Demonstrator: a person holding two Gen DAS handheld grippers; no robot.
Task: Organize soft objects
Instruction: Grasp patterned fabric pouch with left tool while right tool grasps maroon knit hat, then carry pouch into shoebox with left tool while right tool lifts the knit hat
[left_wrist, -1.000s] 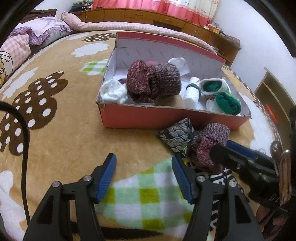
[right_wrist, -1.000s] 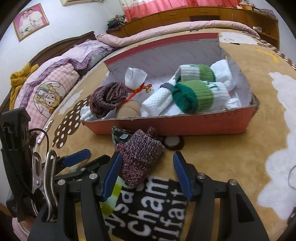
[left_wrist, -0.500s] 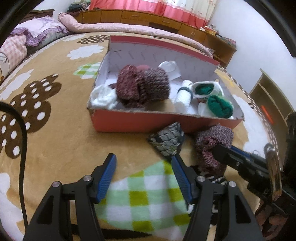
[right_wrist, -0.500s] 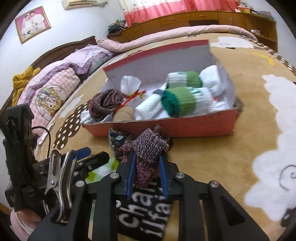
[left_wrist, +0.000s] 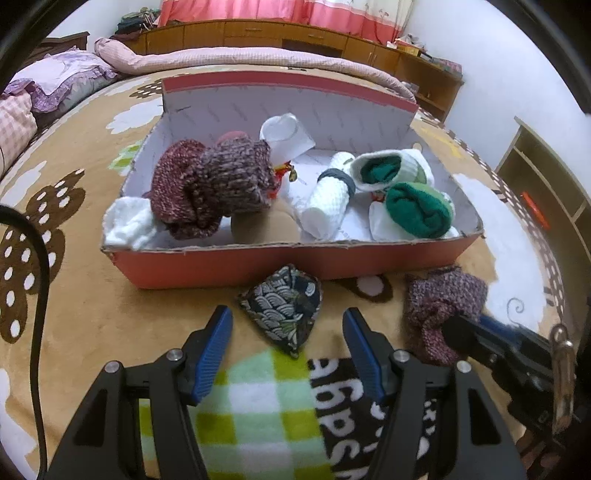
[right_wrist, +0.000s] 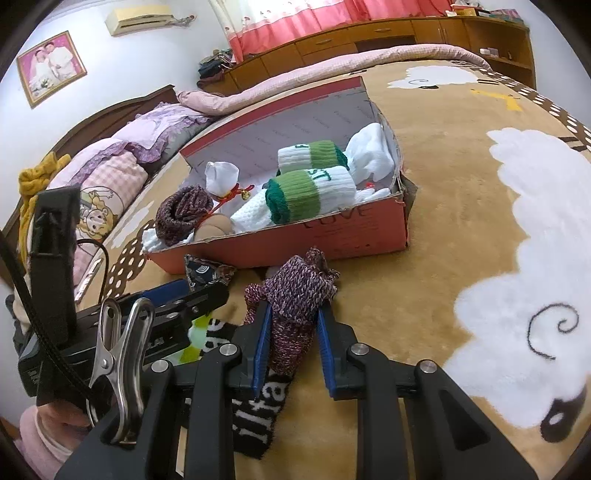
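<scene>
My right gripper (right_wrist: 292, 314) is shut on a maroon knitted sock roll (right_wrist: 297, 295), lifted a little off the blanket in front of the red box (right_wrist: 332, 236). In the left wrist view the same roll (left_wrist: 441, 306) shows at the right, pinched by the right gripper's fingers (left_wrist: 465, 332). My left gripper (left_wrist: 287, 332) stands open just short of a dark wave-patterned pouch (left_wrist: 286, 306) lying before the box (left_wrist: 258, 264). Inside the box lie maroon knitted rolls (left_wrist: 210, 188), a white roll (left_wrist: 327, 201), green-and-white sock rolls (left_wrist: 417, 206) and a white pouch (left_wrist: 286, 134).
All of it rests on a tan patterned blanket (right_wrist: 461, 229) over a bed. A black-and-white lettered cloth (left_wrist: 343, 417) and a green check patch (left_wrist: 258, 417) lie under my grippers. Pillows (right_wrist: 110, 173) lie at the left, wooden cabinets (left_wrist: 295, 33) behind, and a shelf (left_wrist: 550, 177) stands at the right.
My right gripper closed on the maroon knitted roll and raised it slightly. The left gripper slid right, so the patterned pouch now sits straight ahead between its open fingers.
</scene>
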